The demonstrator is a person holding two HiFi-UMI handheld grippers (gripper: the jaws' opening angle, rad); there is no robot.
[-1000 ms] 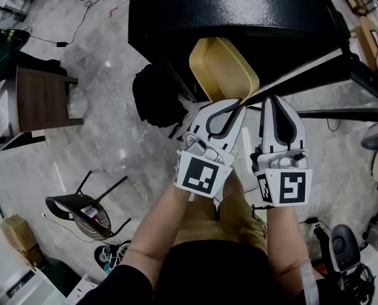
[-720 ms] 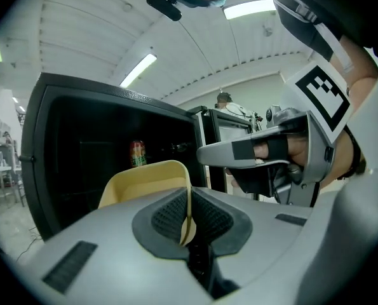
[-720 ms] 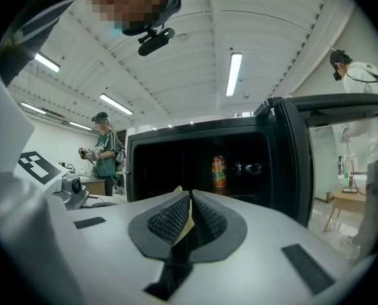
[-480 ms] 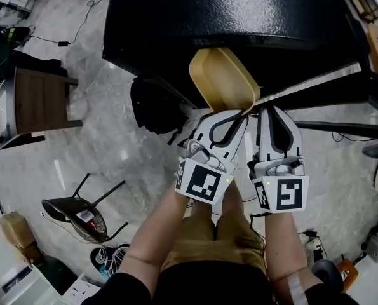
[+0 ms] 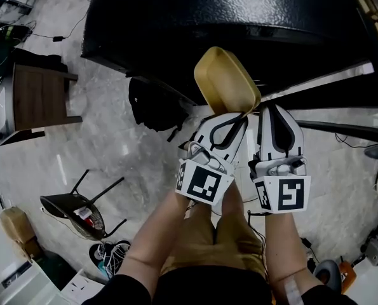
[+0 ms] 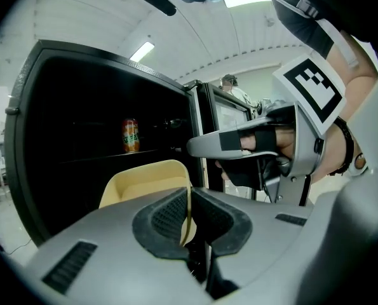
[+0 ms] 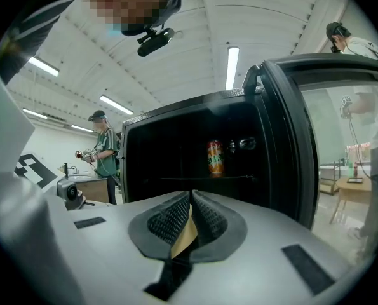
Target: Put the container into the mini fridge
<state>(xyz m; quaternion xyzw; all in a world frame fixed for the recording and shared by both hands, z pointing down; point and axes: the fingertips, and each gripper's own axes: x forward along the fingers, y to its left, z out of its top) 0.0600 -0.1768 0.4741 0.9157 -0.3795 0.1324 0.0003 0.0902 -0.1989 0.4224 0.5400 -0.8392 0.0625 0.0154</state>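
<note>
Currently the carry-and-approach step is in hand: the container (image 5: 225, 81) is held in the air in front of the mini fridge (image 5: 239, 18) and is not yet inside it. In the head view the container sits at 12 o'clock from both grippers, with the black fridge top beyond it. The fridge door (image 7: 290, 138) stands open at 3 o'clock in the right gripper view. The interior is dark, and a can (image 7: 215, 157) stands on the inner shelf (image 7: 208, 178). The space below the shelf is too dark to read.

Next move, as judged: carry the container forward through the opening and set it on a free stretch of shelf, clear of the can. Release both grips only once the base is supported. Risk: the container is held by one end only, so the far end may dip or strike the frame.

Left gripper (image 6: 189, 205): jaws almost fully pressed together, the pads (image 6: 166, 215) pinching the thin yellow wall of the container, whose body lies at 11 o'clock from the jaws.

Right gripper (image 7: 190, 211): jaws closed to a narrow slit, clamping a thin tan edge of the same container. In the head view it lies just beside the left gripper, at its 3 o'clock.
</note>
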